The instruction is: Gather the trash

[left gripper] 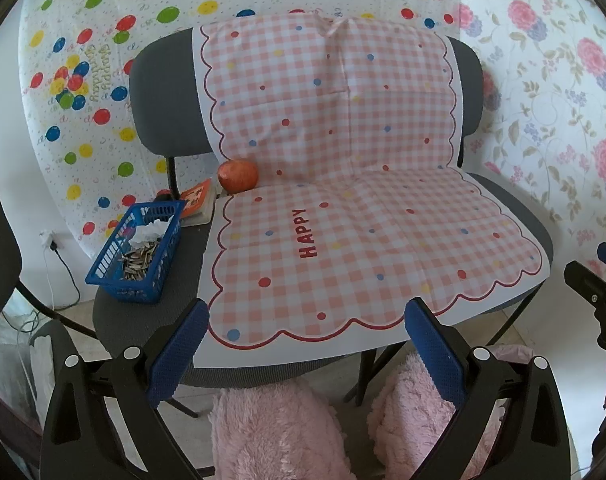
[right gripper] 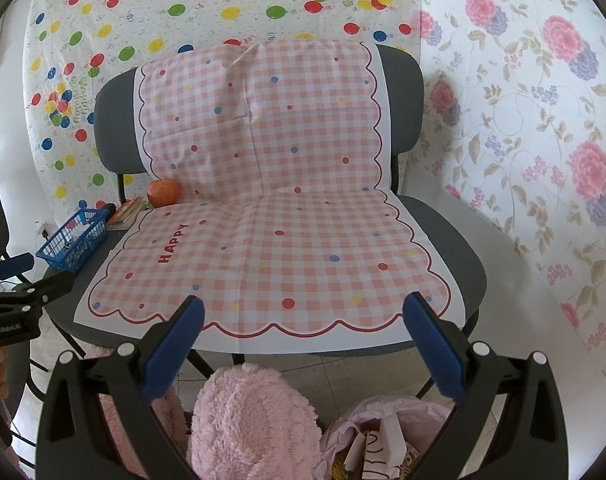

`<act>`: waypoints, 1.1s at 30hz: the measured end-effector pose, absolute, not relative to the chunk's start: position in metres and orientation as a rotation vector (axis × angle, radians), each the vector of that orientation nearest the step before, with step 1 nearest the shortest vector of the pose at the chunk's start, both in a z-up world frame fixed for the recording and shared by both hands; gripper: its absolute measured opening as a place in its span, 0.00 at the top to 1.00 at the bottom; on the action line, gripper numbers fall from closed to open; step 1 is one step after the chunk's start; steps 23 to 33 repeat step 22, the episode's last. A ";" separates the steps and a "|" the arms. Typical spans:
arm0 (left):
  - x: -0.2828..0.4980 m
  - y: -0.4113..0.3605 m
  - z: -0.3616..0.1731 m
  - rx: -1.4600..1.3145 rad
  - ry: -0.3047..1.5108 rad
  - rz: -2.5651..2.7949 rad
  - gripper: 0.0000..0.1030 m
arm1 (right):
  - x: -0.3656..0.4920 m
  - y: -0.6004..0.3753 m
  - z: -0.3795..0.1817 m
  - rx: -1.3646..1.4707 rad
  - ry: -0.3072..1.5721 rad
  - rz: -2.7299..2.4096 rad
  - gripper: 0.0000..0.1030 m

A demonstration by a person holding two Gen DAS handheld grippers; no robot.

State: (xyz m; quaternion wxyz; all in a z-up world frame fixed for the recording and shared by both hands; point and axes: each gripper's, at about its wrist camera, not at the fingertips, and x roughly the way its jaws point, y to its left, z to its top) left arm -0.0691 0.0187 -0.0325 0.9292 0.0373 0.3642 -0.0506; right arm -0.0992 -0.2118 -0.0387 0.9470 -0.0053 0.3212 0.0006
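Observation:
A blue plastic basket (left gripper: 137, 256) holding sunflower seed shells (left gripper: 139, 260) and a crumpled white tissue (left gripper: 151, 230) stands on the left side of the chair seat. The right wrist view shows the same basket (right gripper: 73, 240) at the far left. My left gripper (left gripper: 307, 348) is open and empty over the seat's front edge, to the right of the basket. My right gripper (right gripper: 303, 344) is also open and empty, in front of the pink checked cloth (right gripper: 271, 248). A pink bag (right gripper: 387, 432) with paper scraps sits low beneath the right gripper.
A red apple (left gripper: 237, 176) and a small orange book (left gripper: 199, 200) lie behind the basket. The grey chair (left gripper: 115, 320) backs onto balloon and flower-patterned sheets. Pink fluffy fabric (left gripper: 279, 432) sits below the seat. A cable (left gripper: 63, 268) runs down the left wall.

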 end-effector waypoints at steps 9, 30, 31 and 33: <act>-0.068 0.018 -0.033 0.075 0.749 -0.110 0.06 | -0.099 -0.213 -0.040 -0.011 0.654 0.004 0.06; -0.018 0.012 -0.065 0.106 0.835 -0.083 0.06 | -0.035 -0.246 -0.071 -0.013 0.716 -0.088 0.06; -0.018 0.012 -0.065 0.106 0.835 -0.083 0.06 | -0.035 -0.246 -0.071 -0.013 0.716 -0.088 0.06; -0.018 0.012 -0.065 0.106 0.835 -0.083 0.06 | -0.035 -0.246 -0.071 -0.013 0.716 -0.088 0.06</act>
